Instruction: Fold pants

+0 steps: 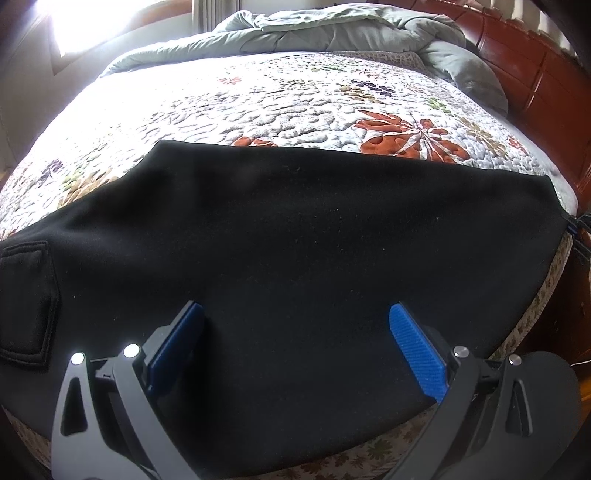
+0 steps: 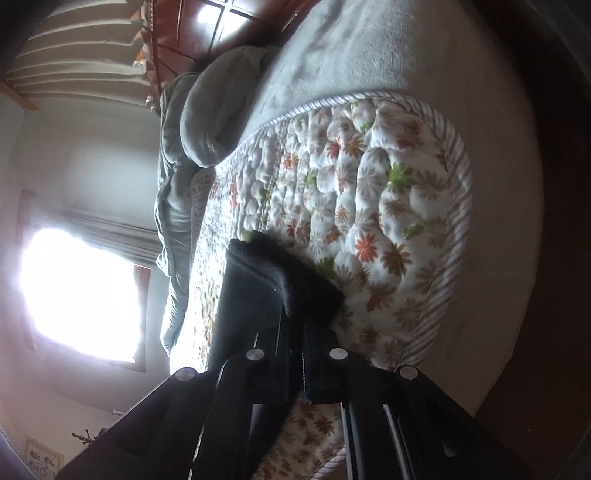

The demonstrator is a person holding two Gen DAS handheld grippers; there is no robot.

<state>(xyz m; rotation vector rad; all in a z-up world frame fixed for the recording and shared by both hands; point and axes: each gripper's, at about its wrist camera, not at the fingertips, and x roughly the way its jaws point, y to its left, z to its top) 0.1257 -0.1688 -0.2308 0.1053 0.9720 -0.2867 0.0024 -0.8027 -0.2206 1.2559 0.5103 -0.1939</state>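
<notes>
Black pants (image 1: 288, 236) lie flat across the near part of a bed with a floral quilt (image 1: 280, 103). A back pocket (image 1: 26, 295) shows at the left. My left gripper (image 1: 295, 317) is open just above the pants, blue pads (image 1: 417, 347) wide apart. At the pants' right end my right gripper (image 1: 580, 236) just shows. In the right wrist view, rolled sideways, my right gripper (image 2: 295, 317) is shut on the end of the pants (image 2: 273, 280) at the quilt's corner (image 2: 388, 221).
A grey-green duvet (image 1: 332, 33) is bunched at the far side of the bed. A red-brown wooden headboard (image 1: 532, 74) stands at the right. A bright window (image 2: 81, 295) lights the room. The quilt hangs over the near edge of the bed (image 1: 351, 458).
</notes>
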